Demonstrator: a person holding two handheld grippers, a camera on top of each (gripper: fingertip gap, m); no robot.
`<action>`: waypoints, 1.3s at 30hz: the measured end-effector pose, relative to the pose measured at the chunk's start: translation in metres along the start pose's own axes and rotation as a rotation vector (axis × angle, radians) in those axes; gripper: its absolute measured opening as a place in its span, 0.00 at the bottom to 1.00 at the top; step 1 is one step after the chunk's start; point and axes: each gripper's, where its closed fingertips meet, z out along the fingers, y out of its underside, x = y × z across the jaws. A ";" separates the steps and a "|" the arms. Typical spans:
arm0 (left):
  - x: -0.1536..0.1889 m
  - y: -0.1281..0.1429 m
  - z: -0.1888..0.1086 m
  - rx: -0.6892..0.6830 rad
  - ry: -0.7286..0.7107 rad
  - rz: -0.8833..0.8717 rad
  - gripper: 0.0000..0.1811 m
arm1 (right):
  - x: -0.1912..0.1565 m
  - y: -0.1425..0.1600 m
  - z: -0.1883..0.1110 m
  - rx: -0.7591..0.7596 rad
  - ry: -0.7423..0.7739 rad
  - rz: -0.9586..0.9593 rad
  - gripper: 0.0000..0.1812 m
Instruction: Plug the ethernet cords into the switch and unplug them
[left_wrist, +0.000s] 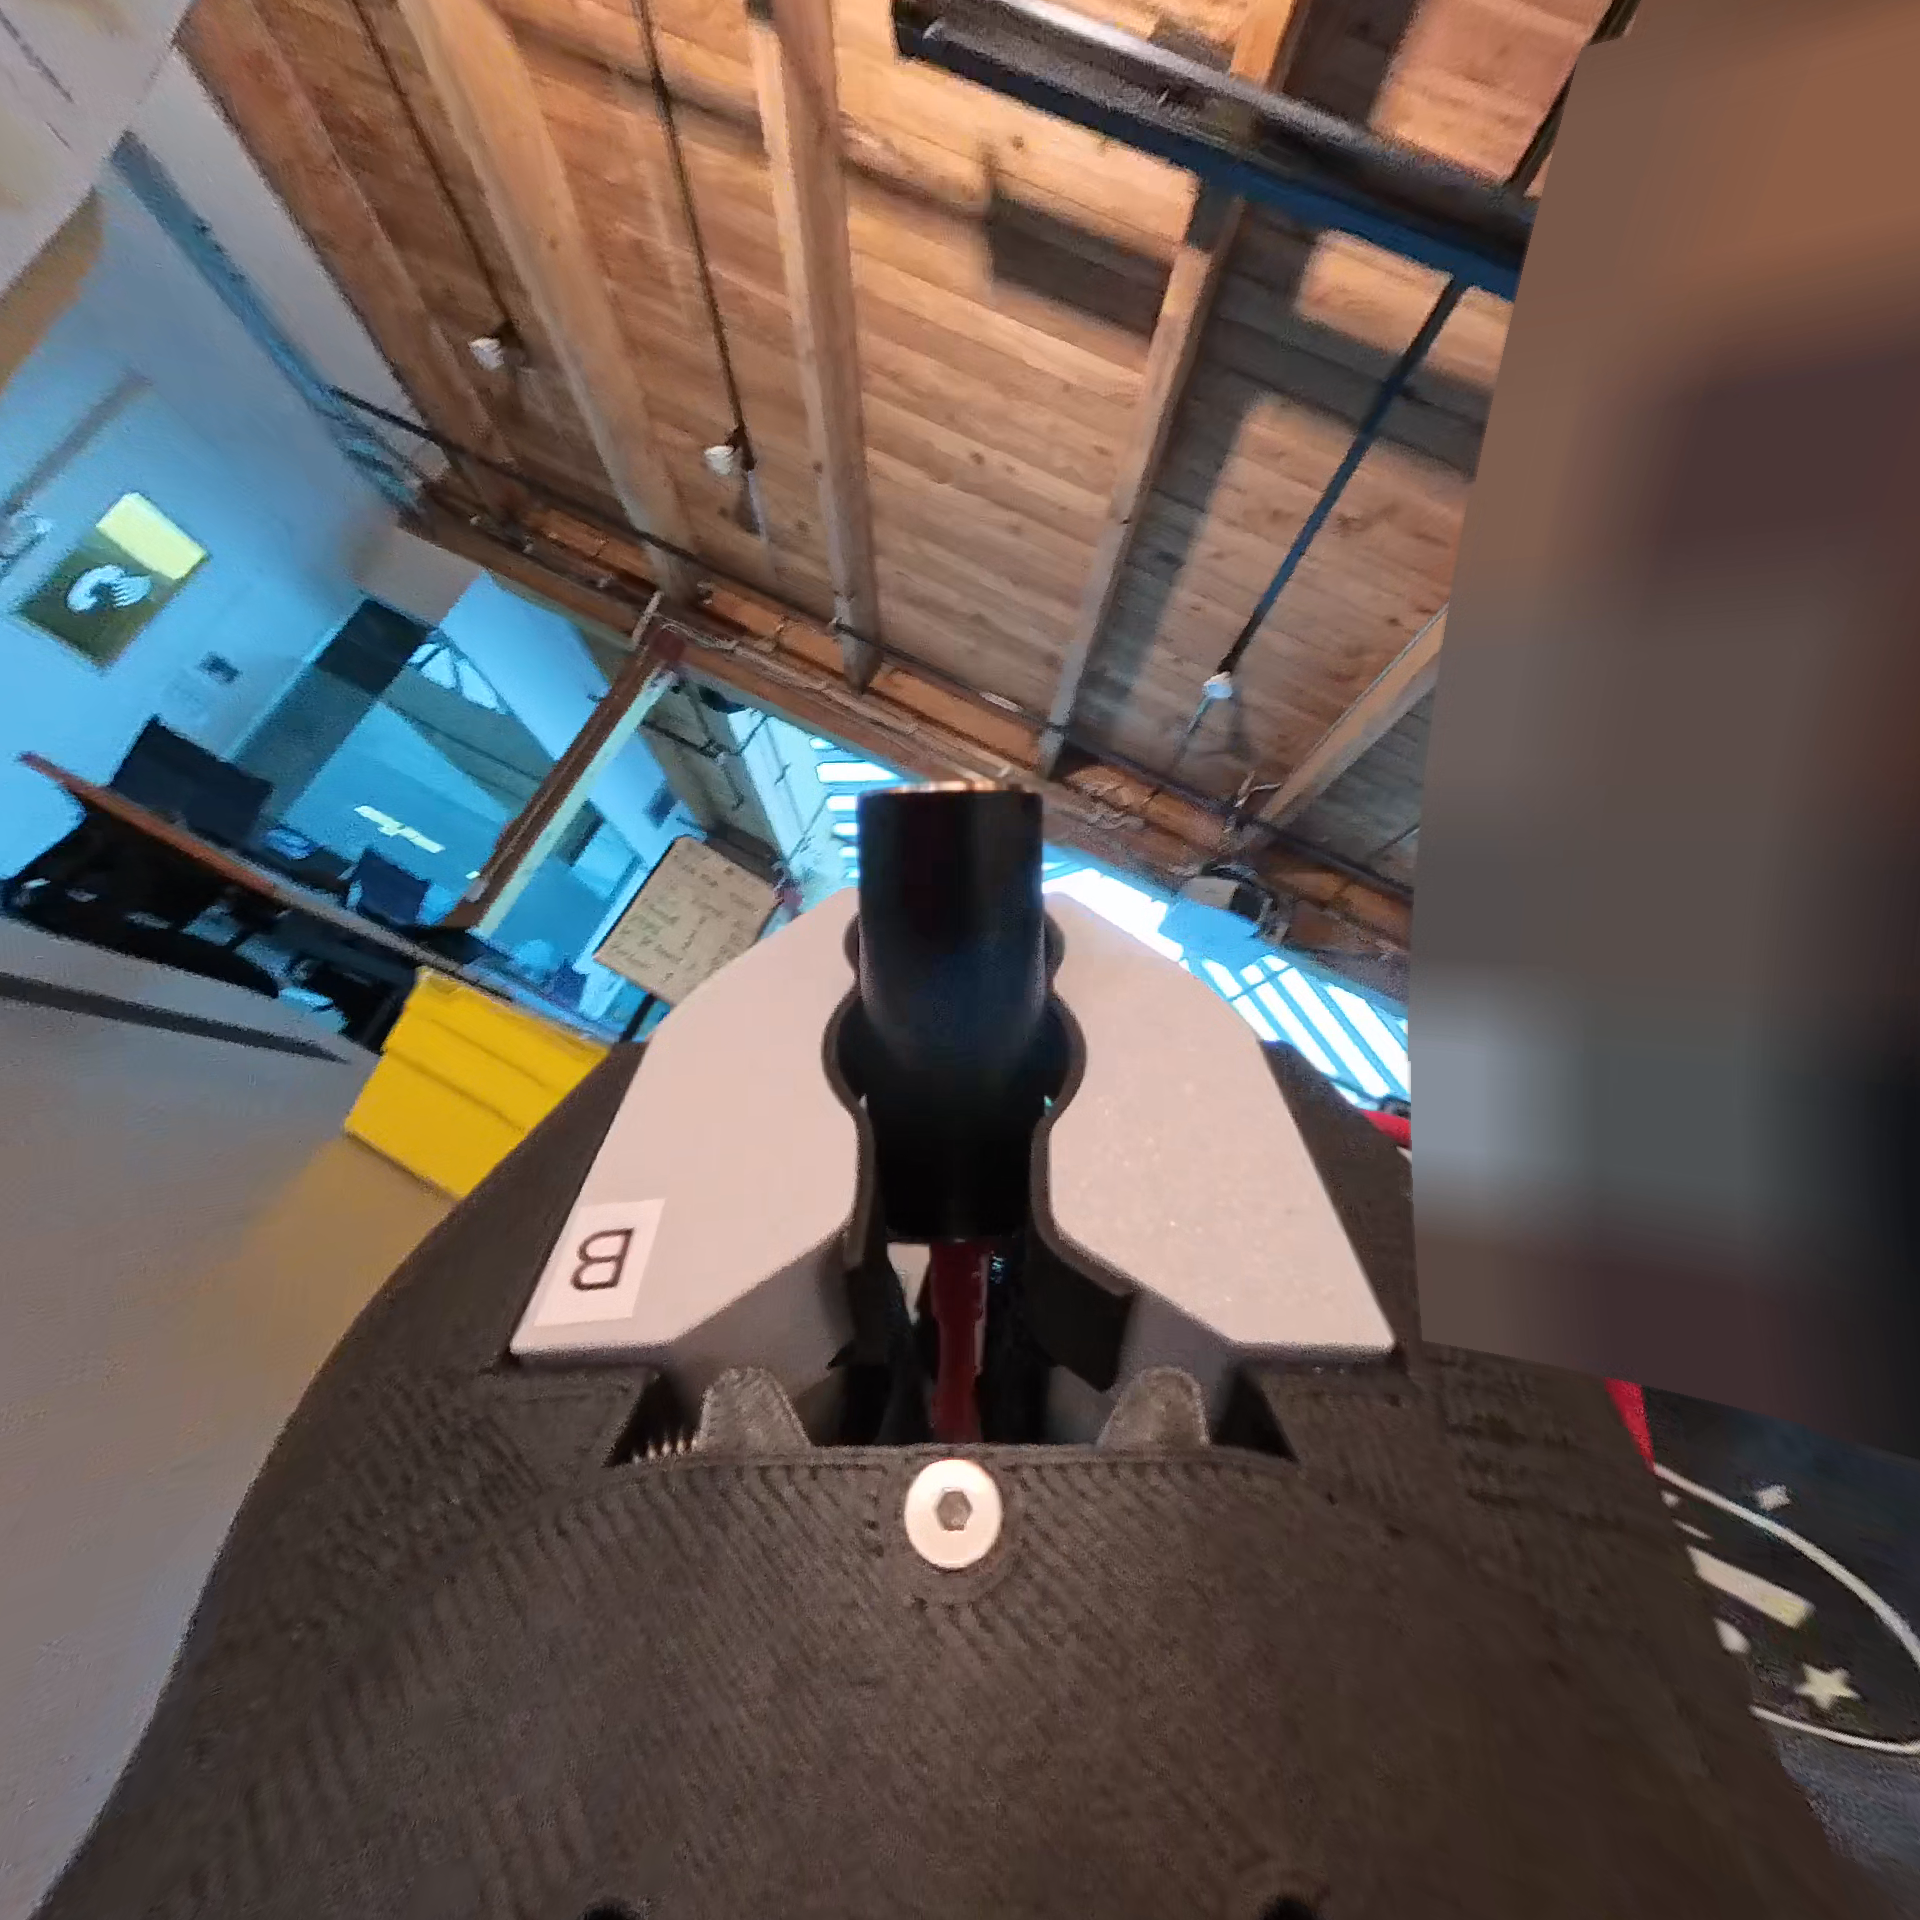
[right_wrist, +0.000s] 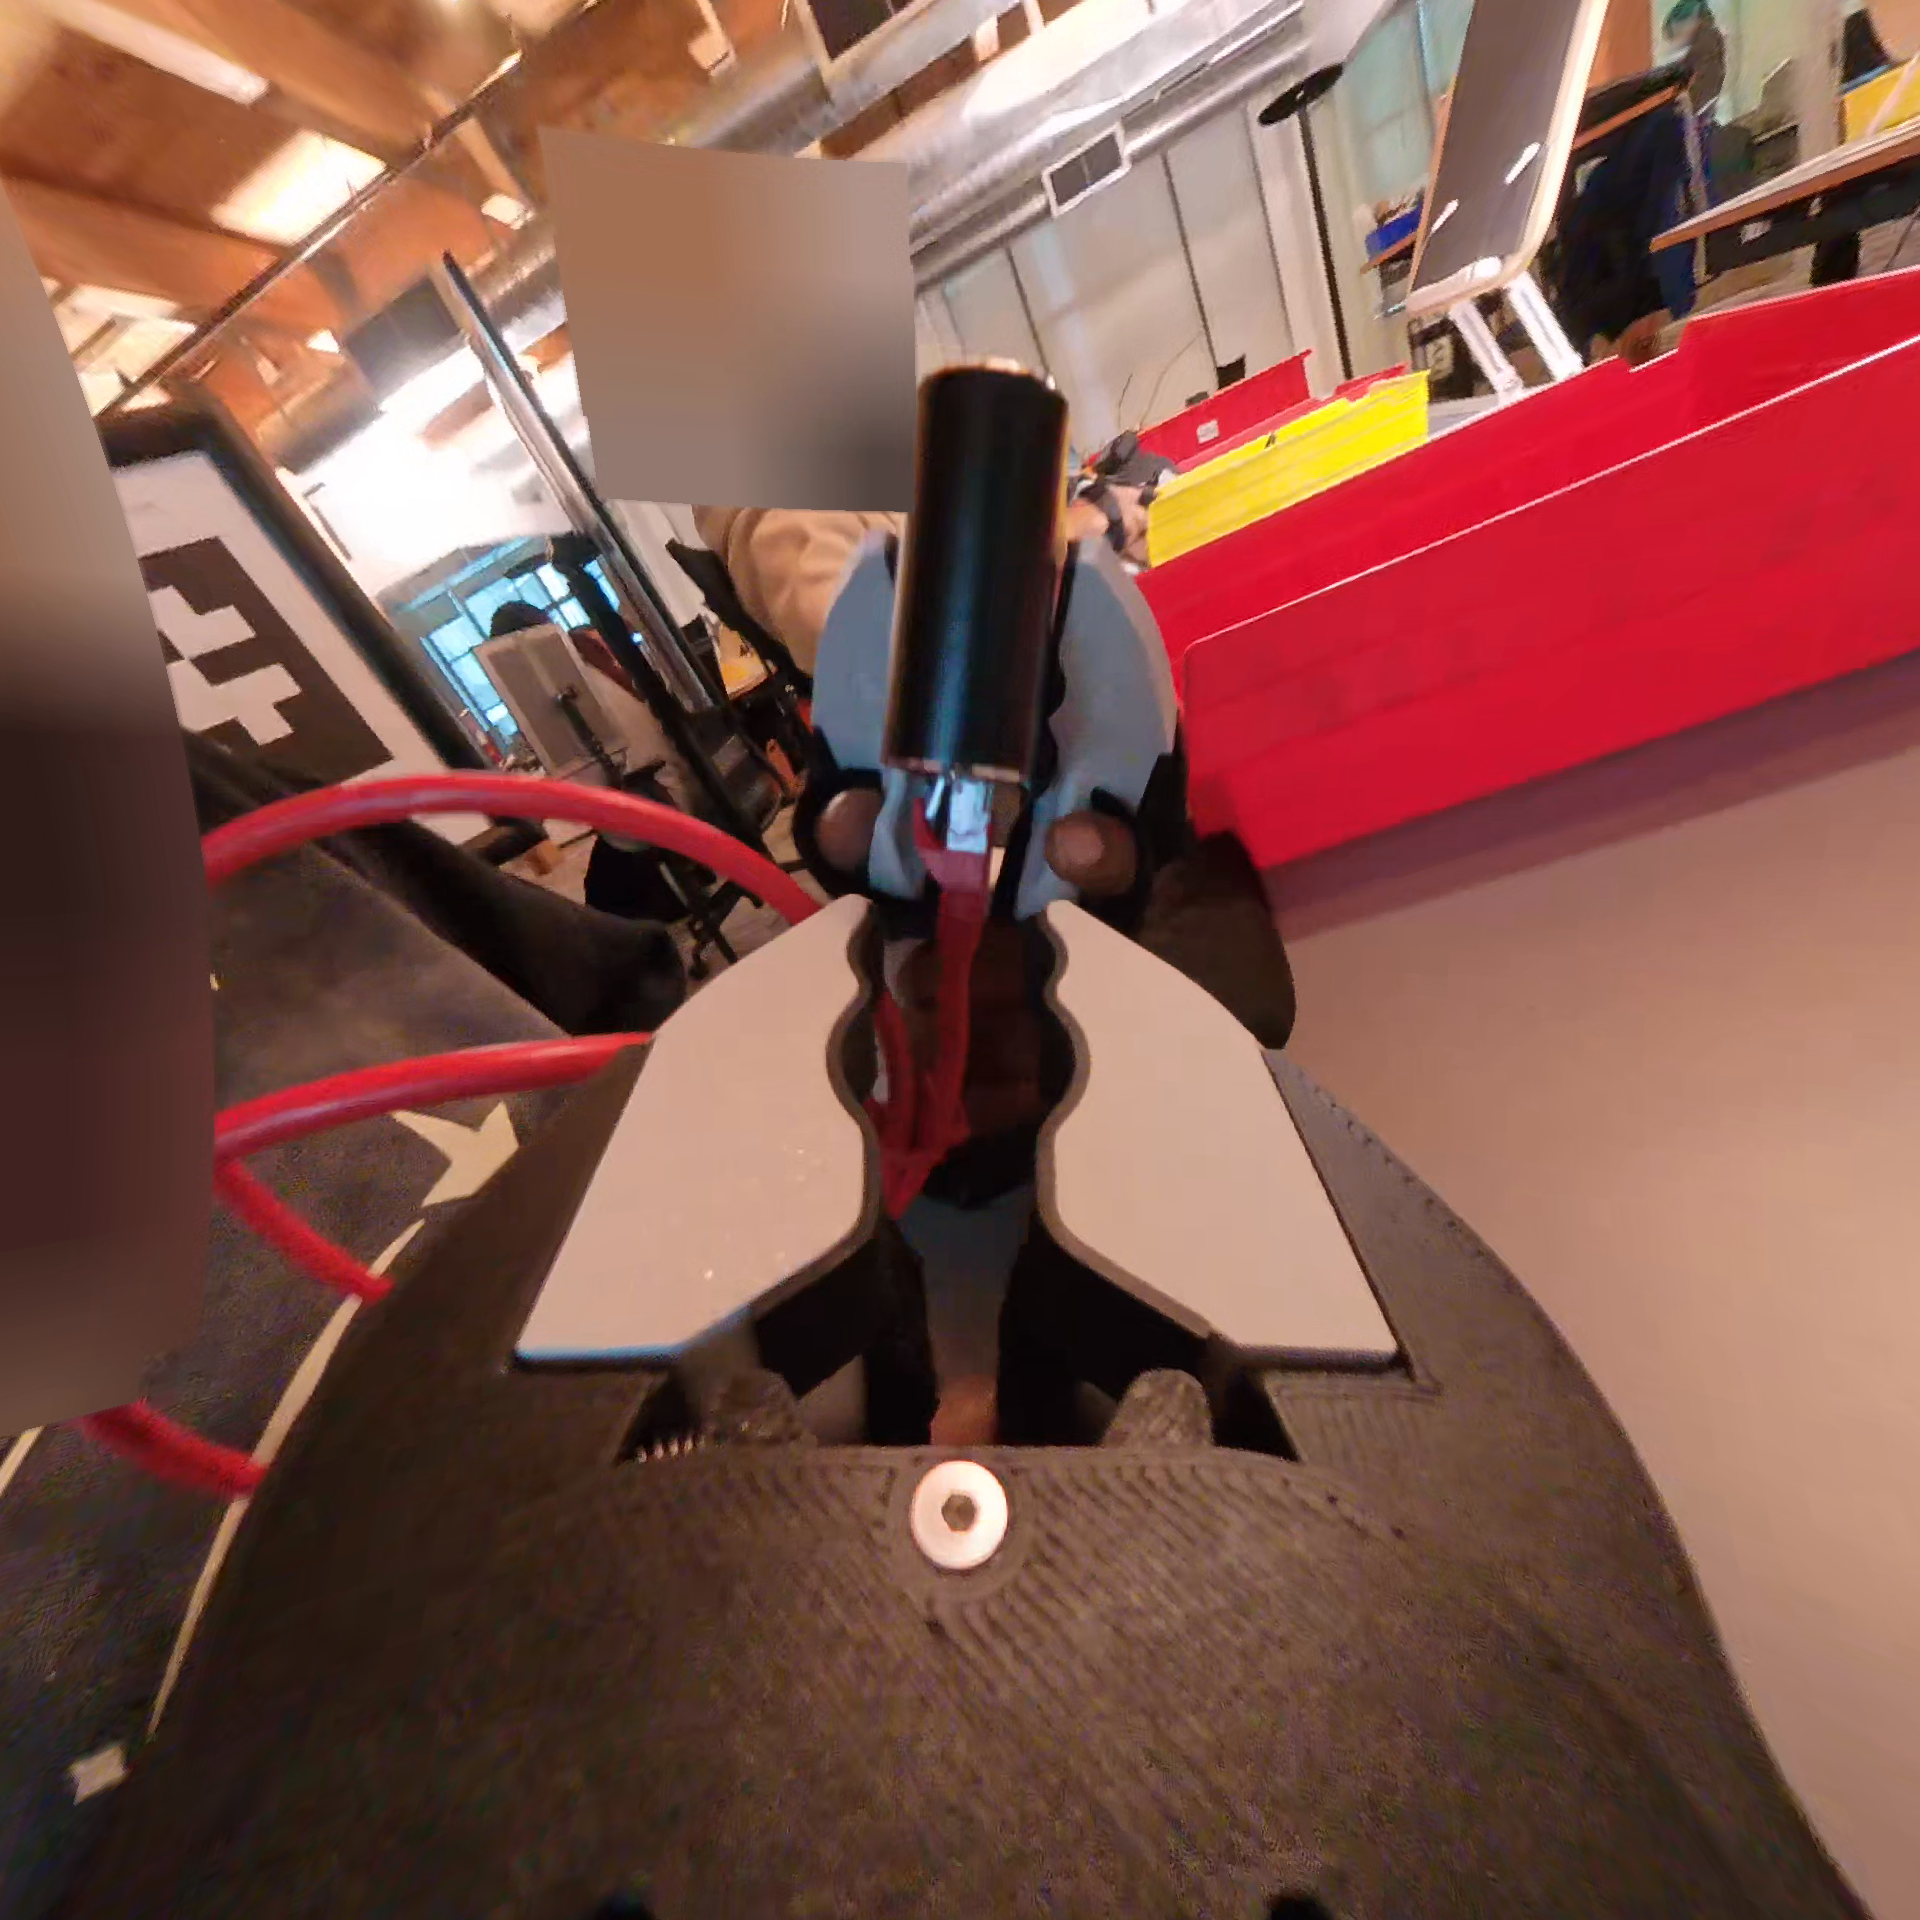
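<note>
Left claw holds the black coupler upright; right claw sits below it at the red cord

The left claw (left_wrist: 951, 997) pinches a black coupler (left_wrist: 951, 935) between its grey fingers (left_wrist: 727, 1143), pointing it up toward the wooden ceiling (left_wrist: 935, 364), apparently to present the plug end downward to the other hand. In the right wrist view the coupler (right_wrist: 977, 561) stands far of centre, with the red cord (right_wrist: 951, 935) and its plug running down from its lower end into the gap of the right claw (right_wrist: 951, 997). That claw is spread part-way; whether it touches the cord cannot be told. Cord loops (right_wrist: 468, 810) swing out left over the dark rug (right_wrist: 312, 1018). A red bin (right_wrist: 1558, 623) stands close on the right; the bare table (right_wrist: 1610, 1039) leaves room there. No switch box shows in either view
</note>
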 end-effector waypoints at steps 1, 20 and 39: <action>-0.003 0.003 0.001 -0.017 -0.023 0.014 0.14 | 0.001 0.000 0.002 0.005 0.014 0.000 0.14; -0.024 0.034 0.001 -0.303 -0.173 0.017 0.15 | 0.015 0.000 -0.011 0.042 0.071 0.075 0.06; -0.030 0.033 0.000 -0.265 -0.212 0.047 0.15 | 0.021 -0.004 -0.008 0.194 0.047 0.266 0.08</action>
